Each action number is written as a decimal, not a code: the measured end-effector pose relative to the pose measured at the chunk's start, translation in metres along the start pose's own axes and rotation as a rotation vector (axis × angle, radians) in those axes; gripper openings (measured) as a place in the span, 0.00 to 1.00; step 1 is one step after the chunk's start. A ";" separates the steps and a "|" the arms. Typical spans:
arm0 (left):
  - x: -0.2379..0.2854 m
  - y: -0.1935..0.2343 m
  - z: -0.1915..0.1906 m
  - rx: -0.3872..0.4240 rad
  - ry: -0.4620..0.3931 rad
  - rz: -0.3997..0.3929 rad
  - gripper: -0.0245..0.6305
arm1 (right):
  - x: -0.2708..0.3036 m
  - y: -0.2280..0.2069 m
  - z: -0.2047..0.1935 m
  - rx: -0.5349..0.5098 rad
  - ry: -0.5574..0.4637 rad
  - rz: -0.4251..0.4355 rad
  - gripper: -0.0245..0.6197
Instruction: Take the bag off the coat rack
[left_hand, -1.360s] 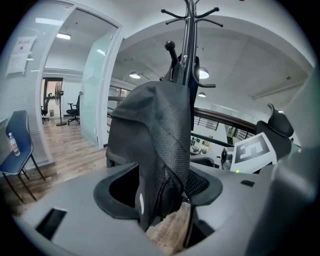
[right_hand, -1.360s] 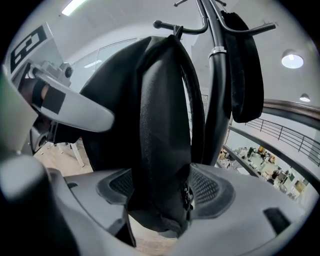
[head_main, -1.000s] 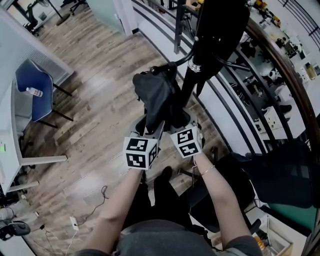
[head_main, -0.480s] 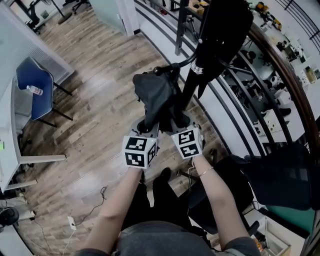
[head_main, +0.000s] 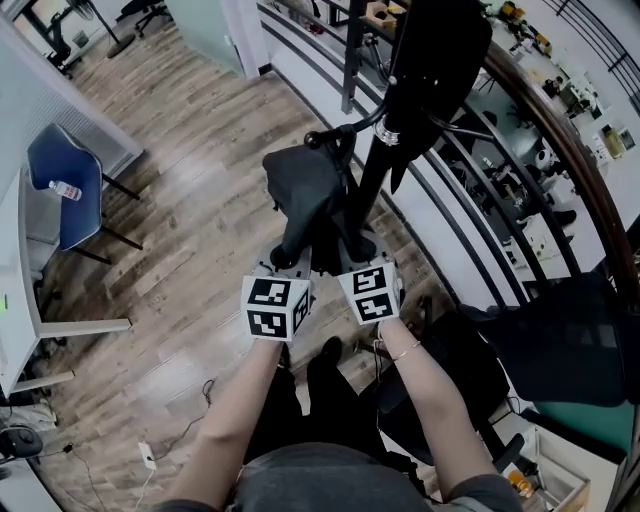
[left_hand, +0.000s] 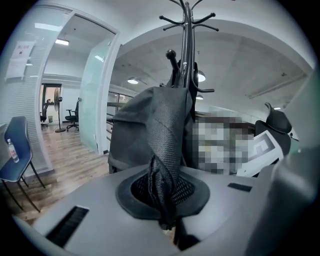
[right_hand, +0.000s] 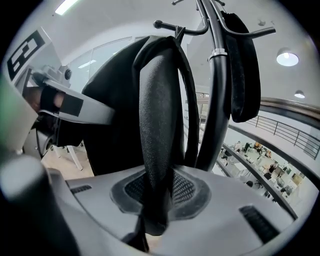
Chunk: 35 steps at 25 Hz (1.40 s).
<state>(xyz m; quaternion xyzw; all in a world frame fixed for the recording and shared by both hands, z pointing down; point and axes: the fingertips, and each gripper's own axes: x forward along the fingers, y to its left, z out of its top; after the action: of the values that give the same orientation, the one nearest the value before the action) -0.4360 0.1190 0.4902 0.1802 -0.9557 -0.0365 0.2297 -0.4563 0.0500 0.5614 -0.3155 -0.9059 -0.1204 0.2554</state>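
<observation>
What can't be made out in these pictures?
- Head view: coat rack top, cut off by the upper edge.
- Head view: jaws of the left hand-held gripper and right hand-held gripper, behind their marker cubes.
- Left gripper view: scene beside the bag, blurred over.
- Head view: bottle label, too small.

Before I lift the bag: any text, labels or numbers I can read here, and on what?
No legible text in any view.
Left marker cube, right marker cube: black-and-white square patterns only, no letters.
Paper sheet on the glass wall: print too blurred to read.
Bottle: label too small to read.
</observation>
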 end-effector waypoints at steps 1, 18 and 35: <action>-0.001 0.000 0.001 0.007 -0.001 0.000 0.09 | -0.002 0.001 0.000 0.003 0.000 -0.004 0.15; -0.036 -0.012 0.012 0.046 -0.023 -0.078 0.08 | -0.031 0.032 0.009 -0.001 -0.009 -0.050 0.12; -0.078 -0.017 0.029 0.082 -0.087 -0.144 0.08 | -0.060 0.064 0.035 -0.030 -0.063 -0.115 0.12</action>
<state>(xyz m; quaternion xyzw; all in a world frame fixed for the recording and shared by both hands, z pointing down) -0.3789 0.1311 0.4286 0.2562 -0.9500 -0.0214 0.1771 -0.3897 0.0820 0.5030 -0.2704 -0.9282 -0.1387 0.2147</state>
